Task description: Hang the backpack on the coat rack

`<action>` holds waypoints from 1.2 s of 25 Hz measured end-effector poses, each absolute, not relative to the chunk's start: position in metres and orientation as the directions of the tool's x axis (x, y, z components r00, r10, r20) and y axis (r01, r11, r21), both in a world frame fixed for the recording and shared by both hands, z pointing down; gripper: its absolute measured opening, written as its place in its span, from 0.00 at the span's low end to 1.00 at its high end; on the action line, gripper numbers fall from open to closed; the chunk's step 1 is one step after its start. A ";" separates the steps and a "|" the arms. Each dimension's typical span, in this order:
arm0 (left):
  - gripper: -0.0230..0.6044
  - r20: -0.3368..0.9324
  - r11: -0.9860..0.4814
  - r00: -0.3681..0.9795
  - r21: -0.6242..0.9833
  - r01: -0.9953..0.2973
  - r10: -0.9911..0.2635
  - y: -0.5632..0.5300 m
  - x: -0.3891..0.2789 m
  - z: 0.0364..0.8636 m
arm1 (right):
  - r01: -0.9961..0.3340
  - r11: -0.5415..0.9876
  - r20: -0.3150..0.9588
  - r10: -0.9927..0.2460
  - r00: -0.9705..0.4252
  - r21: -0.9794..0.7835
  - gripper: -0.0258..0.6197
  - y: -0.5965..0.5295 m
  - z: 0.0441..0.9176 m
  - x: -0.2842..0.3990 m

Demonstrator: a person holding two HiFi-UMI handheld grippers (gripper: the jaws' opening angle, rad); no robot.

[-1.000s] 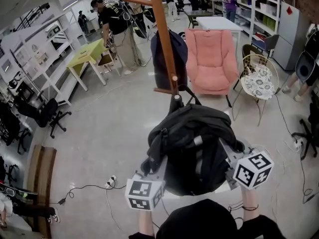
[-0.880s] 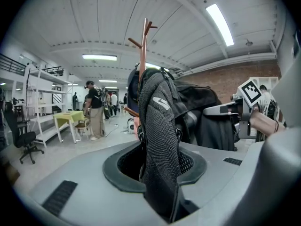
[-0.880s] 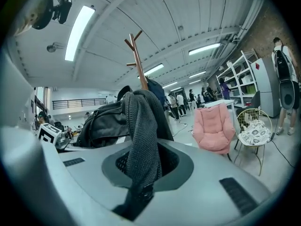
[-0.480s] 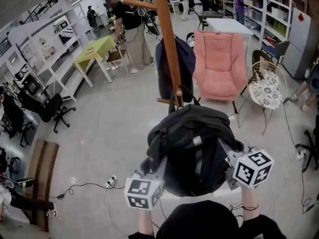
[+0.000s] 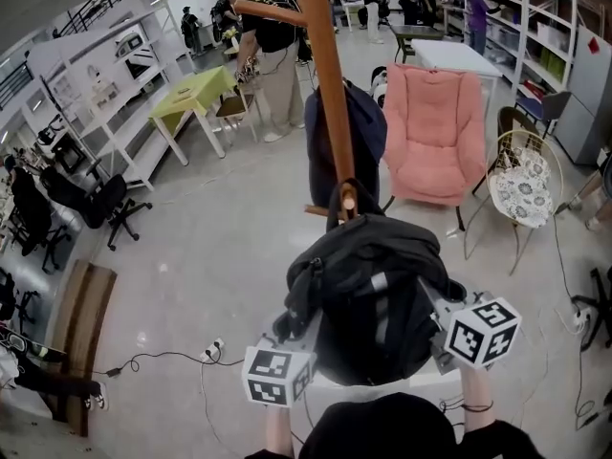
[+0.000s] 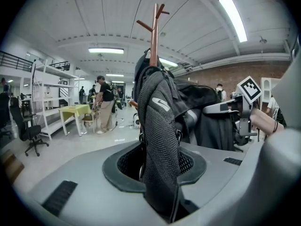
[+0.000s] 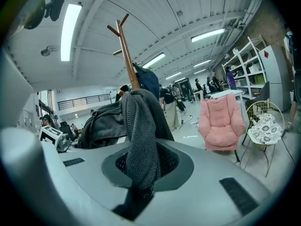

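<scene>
Backpack (image 5: 373,295) judged soft, bulky, moderately heavy. Mesh strap (image 6: 160,126) clamped in left gripper (image 6: 160,182) fingers; other strap (image 7: 138,135) pinched in right gripper (image 7: 136,182). Top loop (image 5: 332,208) advised for coat rack (image 5: 330,94) peg.

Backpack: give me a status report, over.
Left tool and right tool each shut on a strap. Backpack held up at the coat rack, top loop by a low peg. Dark jacket hangs behind the pole.

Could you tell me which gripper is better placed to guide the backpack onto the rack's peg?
Probably the left gripper: it grips a strap nearer the peg; the right gripper holds the backpack farther out.
</scene>
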State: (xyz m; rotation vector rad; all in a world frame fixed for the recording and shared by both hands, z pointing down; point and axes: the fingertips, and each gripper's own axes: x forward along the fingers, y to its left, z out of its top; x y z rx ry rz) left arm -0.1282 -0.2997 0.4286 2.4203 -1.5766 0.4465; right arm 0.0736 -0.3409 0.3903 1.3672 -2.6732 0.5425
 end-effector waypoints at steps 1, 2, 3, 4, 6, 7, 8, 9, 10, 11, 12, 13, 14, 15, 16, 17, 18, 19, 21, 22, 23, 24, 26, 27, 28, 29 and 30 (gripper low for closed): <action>0.25 0.368 -0.401 0.379 0.018 -0.916 -0.849 -0.301 -0.128 0.431 | -0.800 0.535 0.239 -0.768 -0.594 -0.271 0.09 -0.342 0.392 0.074; 0.25 0.367 -0.400 0.379 0.019 -0.916 -0.849 -0.303 -0.128 0.433 | -0.802 0.531 0.239 -0.770 -0.591 -0.272 0.09 -0.344 0.395 0.075; 0.25 0.366 -0.400 0.379 0.018 -0.916 -0.850 -0.305 -0.128 0.435 | -0.805 0.527 0.237 -0.774 -0.587 -0.273 0.09 -0.346 0.397 0.075; 0.25 0.367 -0.401 0.379 0.017 -0.916 -0.850 -0.308 -0.129 0.437 | -0.807 0.523 0.235 -0.777 -0.584 -0.274 0.09 -0.349 0.399 0.074; 0.25 0.375 -0.404 0.381 0.017 -0.914 -0.845 -0.311 -0.132 0.443 | -0.810 0.515 0.239 -0.780 -0.578 -0.280 0.09 -0.352 0.405 0.072; 0.25 0.380 -0.407 0.383 0.018 -0.913 -0.842 -0.312 -0.132 0.446 | -0.813 0.509 0.245 -0.781 -0.574 -0.283 0.09 -0.352 0.408 0.072; 0.25 0.384 -0.411 0.386 0.018 -0.912 -0.839 -0.314 -0.133 0.448 | -0.816 0.502 0.250 -0.783 -0.569 -0.285 0.09 -0.353 0.411 0.072; 0.25 0.386 -0.414 0.389 0.019 -0.910 -0.837 -0.315 -0.133 0.450 | -0.819 0.497 0.253 -0.785 -0.565 -0.286 0.09 -0.354 0.413 0.072; 0.25 0.387 -0.416 0.390 0.020 -0.909 -0.835 -0.316 -0.133 0.452 | -0.821 0.494 0.253 -0.787 -0.562 -0.286 0.09 -0.355 0.414 0.072; 0.25 0.387 -0.417 0.392 0.022 -0.909 -0.835 -0.318 -0.133 0.453 | -0.822 0.493 0.253 -0.788 -0.561 -0.286 0.09 -0.356 0.416 0.072; 0.25 0.386 -0.416 0.393 0.024 -0.909 -0.835 -0.319 -0.133 0.455 | -0.822 0.493 0.252 -0.789 -0.560 -0.284 0.09 -0.357 0.417 0.071; 0.25 0.384 -0.416 0.393 0.025 -0.909 -0.835 -0.319 -0.134 0.456 | -0.823 0.492 0.252 -0.790 -0.559 -0.282 0.09 -0.358 0.417 0.071; 0.25 0.383 -0.417 0.394 0.025 -0.909 -0.836 -0.320 -0.134 0.456 | -0.824 0.492 0.252 -0.791 -0.558 -0.281 0.09 -0.358 0.418 0.071; 0.26 0.383 -0.418 0.394 0.024 -0.908 -0.835 -0.320 -0.134 0.457 | -0.825 0.491 0.251 -0.792 -0.557 -0.280 0.09 -0.358 0.418 0.070; 0.26 0.382 -0.419 0.395 0.024 -0.908 -0.835 -0.321 -0.134 0.458 | -0.826 0.490 0.251 -0.793 -0.555 -0.279 0.09 -0.358 0.419 0.071; 0.26 0.382 -0.419 0.396 0.024 -0.907 -0.835 -0.322 -0.134 0.458 | -0.827 0.489 0.252 -0.794 -0.554 -0.278 0.09 -0.359 0.420 0.071; 0.26 0.382 -0.419 0.396 0.025 -0.908 -0.835 -0.322 -0.134 0.459 | -0.828 0.488 0.253 -0.794 -0.553 -0.277 0.09 -0.360 0.421 0.071; 0.26 0.383 -0.418 0.395 0.025 -0.908 -0.835 -0.323 -0.134 0.461 | -0.829 0.488 0.254 -0.794 -0.552 -0.275 0.09 -0.361 0.422 0.071; 0.26 0.383 -0.416 0.394 0.028 -0.909 -0.836 -0.323 -0.134 0.463 | -0.829 0.489 0.256 -0.794 -0.552 -0.271 0.09 -0.362 0.424 0.072; 0.26 0.383 -0.415 0.394 0.029 -0.909 -0.836 -0.324 -0.134 0.464 | -0.830 0.490 0.256 -0.794 -0.552 -0.268 0.09 -0.363 0.424 0.073; 0.27 0.382 -0.414 0.394 0.032 -0.910 -0.836 -0.325 -0.134 0.465 | -0.830 0.490 0.255 -0.794 -0.551 -0.266 0.09 -0.363 0.424 0.073; 0.27 0.381 -0.413 0.394 0.035 -0.910 -0.836 -0.325 -0.135 0.465 | -0.830 0.491 0.254 -0.795 -0.551 -0.264 0.10 -0.364 0.425 0.073; 0.28 0.378 -0.410 0.393 0.038 -0.911 -0.839 -0.327 -0.137 0.467 | -0.831 0.493 0.252 -0.796 -0.551 -0.259 0.10 -0.365 0.425 0.072; 0.28 0.375 -0.408 0.392 0.039 -0.912 -0.840 -0.327 -0.137 0.468 | -0.831 0.494 0.251 -0.796 -0.551 -0.256 0.10 -0.366 0.426 0.072; 0.29 0.371 -0.406 0.391 0.040 -0.913 -0.842 -0.327 -0.138 0.468 | -0.831 0.496 0.250 -0.796 -0.551 -0.253 0.11 -0.366 0.426 0.072; 0.29 0.368 -0.404 0.389 0.040 -0.914 -0.844 -0.328 -0.138 0.468 | -0.831 0.497 0.248 -0.796 -0.551 -0.250 0.11 -0.367 0.426 0.072; 0.30 0.364 -0.402 0.388 0.040 -0.915 -0.846 -0.328 -0.138 0.468 | -0.831 0.498 0.247 -0.797 -0.551 -0.247 0.11 -0.367 0.426 0.073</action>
